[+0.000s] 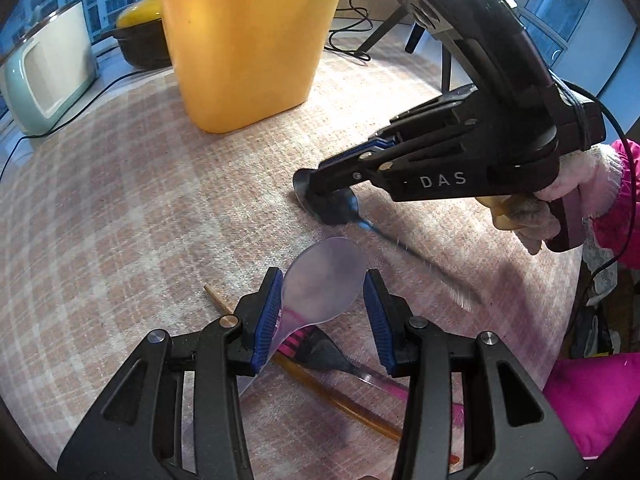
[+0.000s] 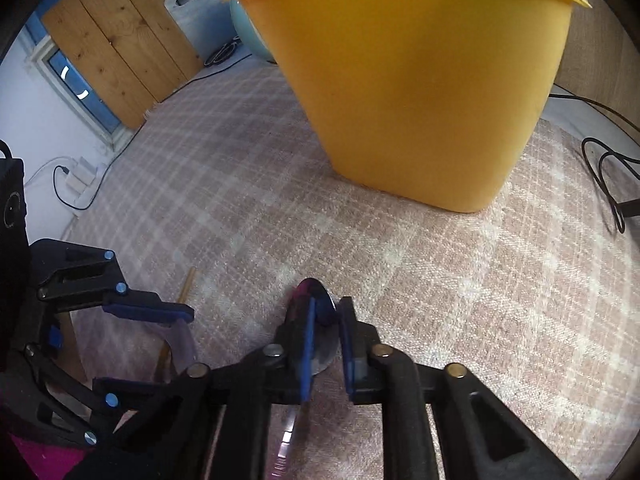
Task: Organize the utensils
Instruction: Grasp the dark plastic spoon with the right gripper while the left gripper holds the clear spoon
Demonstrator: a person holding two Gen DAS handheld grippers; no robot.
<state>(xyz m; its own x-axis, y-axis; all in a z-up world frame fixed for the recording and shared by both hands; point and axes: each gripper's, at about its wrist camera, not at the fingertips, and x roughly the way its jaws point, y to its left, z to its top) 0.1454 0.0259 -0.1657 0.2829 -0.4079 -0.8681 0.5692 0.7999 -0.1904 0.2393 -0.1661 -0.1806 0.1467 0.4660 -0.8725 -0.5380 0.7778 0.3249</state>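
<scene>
My left gripper (image 1: 324, 298) is open around the bowl of a translucent purple plastic spoon (image 1: 324, 276), which leans on the left pad. A chopstick (image 1: 218, 300), an amber utensil (image 1: 340, 396) and a pink-handled one (image 1: 304, 340) lie under it on the checked cloth. My right gripper (image 2: 326, 334) is closed on the bowl of a metal spoon (image 2: 316, 300) lying on the cloth; in the left wrist view it (image 1: 324, 208) is pressed down on that spoon (image 1: 420, 264). The yellow tub (image 1: 248, 40) stands beyond, also in the right wrist view (image 2: 420, 80).
A pale green toaster (image 1: 44, 76) and a black pot with a yellow lid (image 1: 138, 36) stand at the far left. Black cables (image 1: 352, 28) and a tripod leg (image 1: 384, 32) lie behind the tub. A wooden board (image 2: 120, 36) leans at the wall. The table edge is at right.
</scene>
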